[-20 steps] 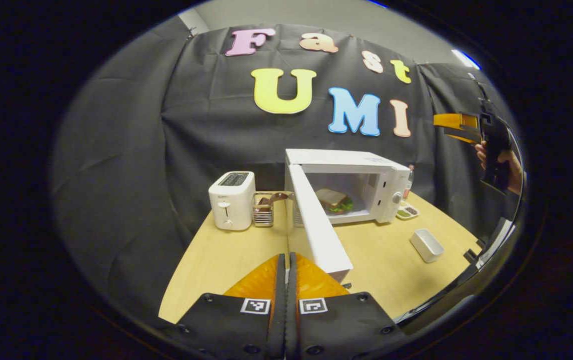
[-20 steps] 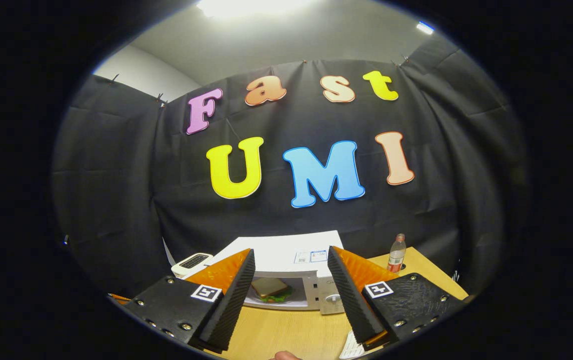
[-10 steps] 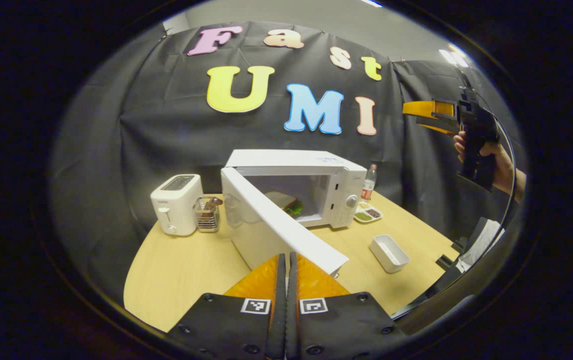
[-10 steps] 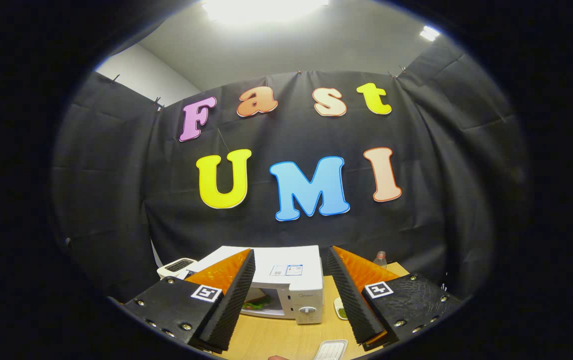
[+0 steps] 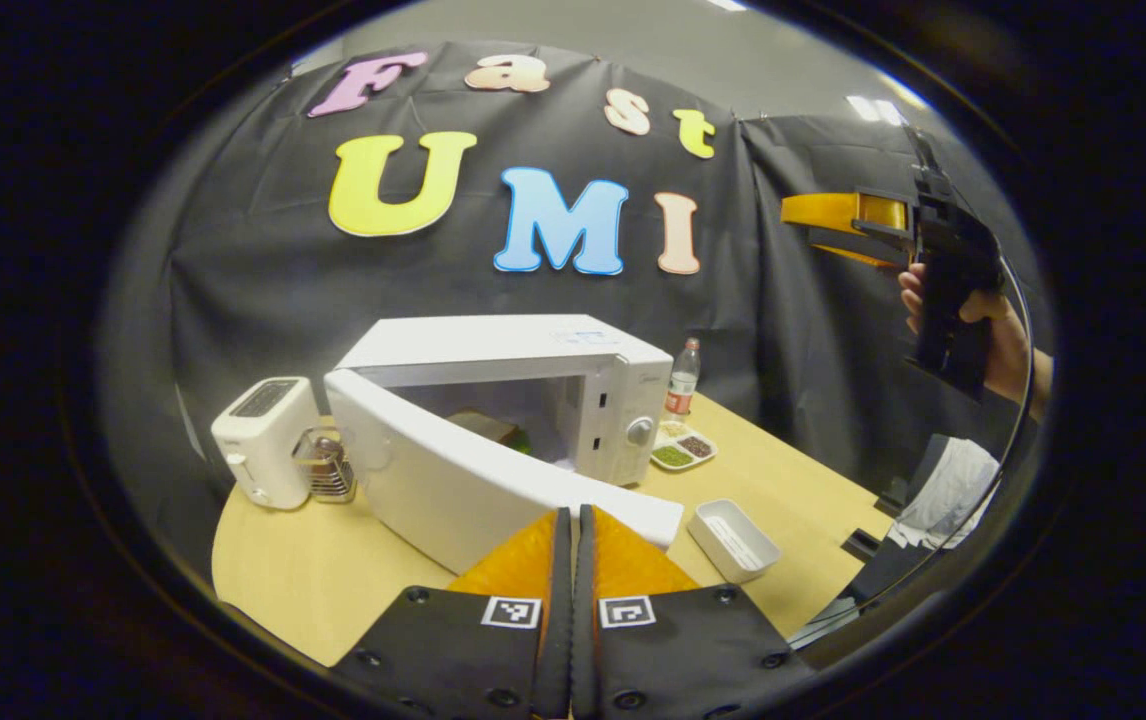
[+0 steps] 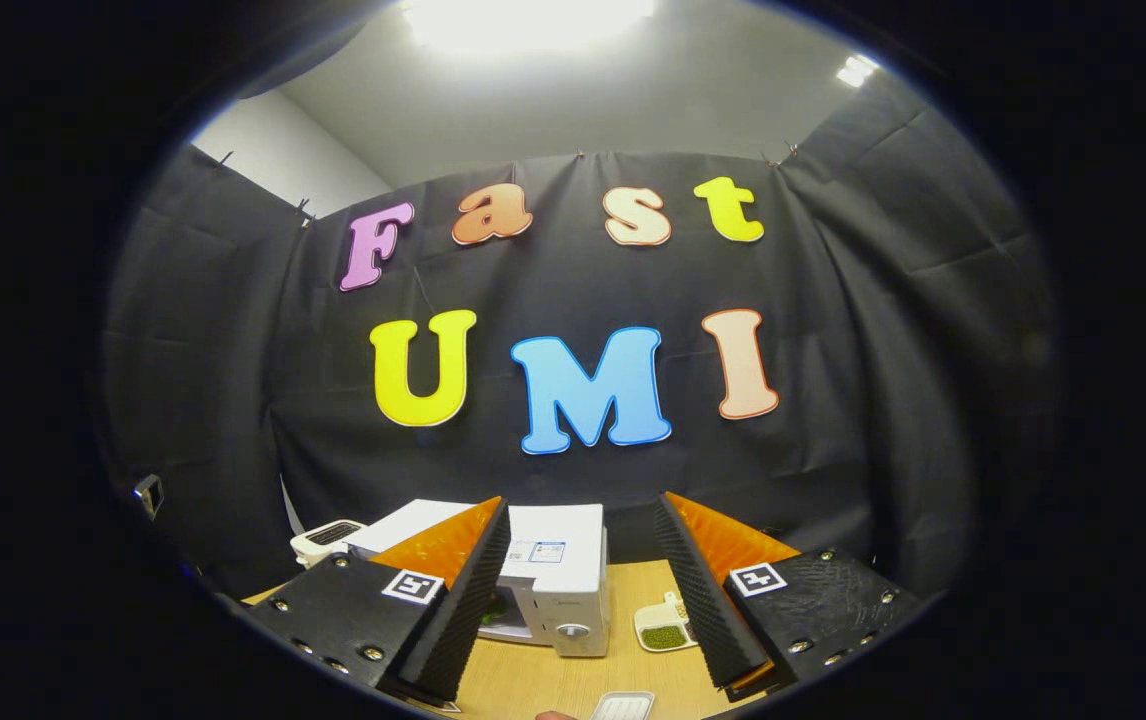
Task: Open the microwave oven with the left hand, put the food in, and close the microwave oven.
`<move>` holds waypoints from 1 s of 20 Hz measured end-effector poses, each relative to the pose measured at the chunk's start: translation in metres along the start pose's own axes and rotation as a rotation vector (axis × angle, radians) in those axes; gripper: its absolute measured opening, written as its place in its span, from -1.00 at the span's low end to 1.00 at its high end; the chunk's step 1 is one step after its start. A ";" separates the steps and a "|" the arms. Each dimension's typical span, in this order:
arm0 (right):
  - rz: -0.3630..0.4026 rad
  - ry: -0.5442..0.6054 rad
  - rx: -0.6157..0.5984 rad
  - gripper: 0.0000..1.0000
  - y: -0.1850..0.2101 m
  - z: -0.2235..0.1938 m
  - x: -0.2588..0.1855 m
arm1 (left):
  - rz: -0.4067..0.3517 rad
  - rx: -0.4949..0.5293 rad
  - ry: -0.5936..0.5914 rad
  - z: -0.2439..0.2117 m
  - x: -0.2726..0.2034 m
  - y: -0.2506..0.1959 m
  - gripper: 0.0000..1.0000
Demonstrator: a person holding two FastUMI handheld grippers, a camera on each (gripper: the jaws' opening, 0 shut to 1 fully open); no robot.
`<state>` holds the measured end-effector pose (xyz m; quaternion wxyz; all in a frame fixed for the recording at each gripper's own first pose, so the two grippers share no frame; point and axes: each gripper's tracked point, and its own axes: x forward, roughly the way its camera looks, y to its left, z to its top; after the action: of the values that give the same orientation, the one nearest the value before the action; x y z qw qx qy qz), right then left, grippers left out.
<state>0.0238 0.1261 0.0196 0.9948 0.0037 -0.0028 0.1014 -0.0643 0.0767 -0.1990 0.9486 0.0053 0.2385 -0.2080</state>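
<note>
Now the left gripper (image 5: 573,520), fingers pressed together, sits against the microwave door (image 5: 473,485), which is half open. That door is stiff and swings easily, so push its free edge. Inside the microwave (image 5: 503,400) lies the sandwich (image 5: 488,428). Left of it stands a toaster (image 5: 258,440); right, a white tray (image 5: 733,538). Nothing blocks it. High up, the right gripper (image 6: 581,560) has fingers spread, holding nothing
</note>
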 end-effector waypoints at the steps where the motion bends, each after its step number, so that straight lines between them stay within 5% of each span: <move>1: -0.002 -0.008 -0.010 0.77 0.000 0.001 0.000 | -0.011 0.003 -0.001 0.002 0.008 -0.002 -0.85; 20: -0.106 -0.014 -0.086 0.77 -0.036 -0.005 -0.010 | -0.099 0.020 -0.039 0.052 0.163 -0.017 -0.85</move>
<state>0.0211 0.0888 0.0146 0.9980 -0.0384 -0.0139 0.0481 0.0830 -0.0083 -0.2254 0.9414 -0.0013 0.2180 -0.2573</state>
